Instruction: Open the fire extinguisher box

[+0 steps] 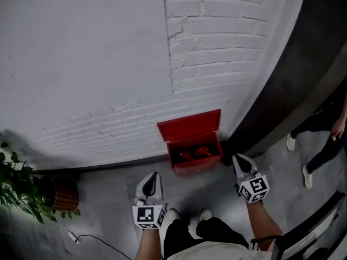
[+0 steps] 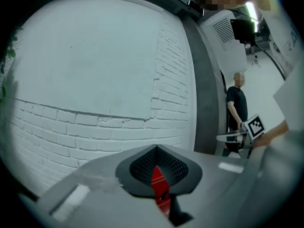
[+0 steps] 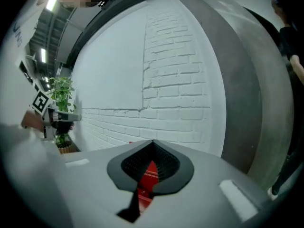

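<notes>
head view: red box [image 1: 193, 157] on floor against brick wall [image 1: 217, 64], lid [image 1: 190, 124] up | left gripper [image 1: 154, 176], right gripper [image 1: 239, 160] clear of it | gripper views: both pairs of jaws closed together, empty, box a red sliver behind | left gripper view only: standing person [image 2: 236, 108]

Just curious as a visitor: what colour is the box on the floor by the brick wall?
The fire extinguisher box is red, clearest in the head view.

Perhaps an office building's hall; brick wall [image 1: 217, 47], fire extinguisher box [image 1: 191, 128] (potted plant [image 1: 21, 188]).
</notes>
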`<state>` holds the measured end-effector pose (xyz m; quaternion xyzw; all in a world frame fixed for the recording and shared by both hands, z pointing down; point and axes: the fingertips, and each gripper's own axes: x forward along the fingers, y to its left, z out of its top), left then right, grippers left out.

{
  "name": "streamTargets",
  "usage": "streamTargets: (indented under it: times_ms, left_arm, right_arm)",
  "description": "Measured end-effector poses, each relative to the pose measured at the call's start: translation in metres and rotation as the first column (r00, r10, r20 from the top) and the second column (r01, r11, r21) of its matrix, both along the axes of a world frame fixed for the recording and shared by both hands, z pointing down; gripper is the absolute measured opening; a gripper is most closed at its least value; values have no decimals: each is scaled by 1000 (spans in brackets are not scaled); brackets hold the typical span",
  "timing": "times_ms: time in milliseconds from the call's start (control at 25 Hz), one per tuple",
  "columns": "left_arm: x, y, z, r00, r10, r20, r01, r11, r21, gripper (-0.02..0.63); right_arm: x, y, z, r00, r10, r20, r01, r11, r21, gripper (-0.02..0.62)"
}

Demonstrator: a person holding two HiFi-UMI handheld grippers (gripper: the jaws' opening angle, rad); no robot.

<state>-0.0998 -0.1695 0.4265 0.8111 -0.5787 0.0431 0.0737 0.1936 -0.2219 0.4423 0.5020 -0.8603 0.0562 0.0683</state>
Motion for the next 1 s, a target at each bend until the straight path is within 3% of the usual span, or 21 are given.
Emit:
streamTargets:
  times_ms: [480, 720, 1000]
  left_arm:
    - [32, 11, -66, 999, 35, 13, -36, 999, 24, 6]
    - [35, 27, -76, 1000, 25, 16, -24, 1000, -6, 6]
    - [32, 24, -91, 999, 21, 33, -21, 1000, 22, 6]
  right_arm:
    - [6, 49, -93, 1000, 23, 3, -24, 996, 91, 5]
    - [10, 48, -115, 1000, 30, 4, -30, 994, 100, 5]
    - [-9, 43, -137, 1000, -1, 9, 0, 990, 143, 5]
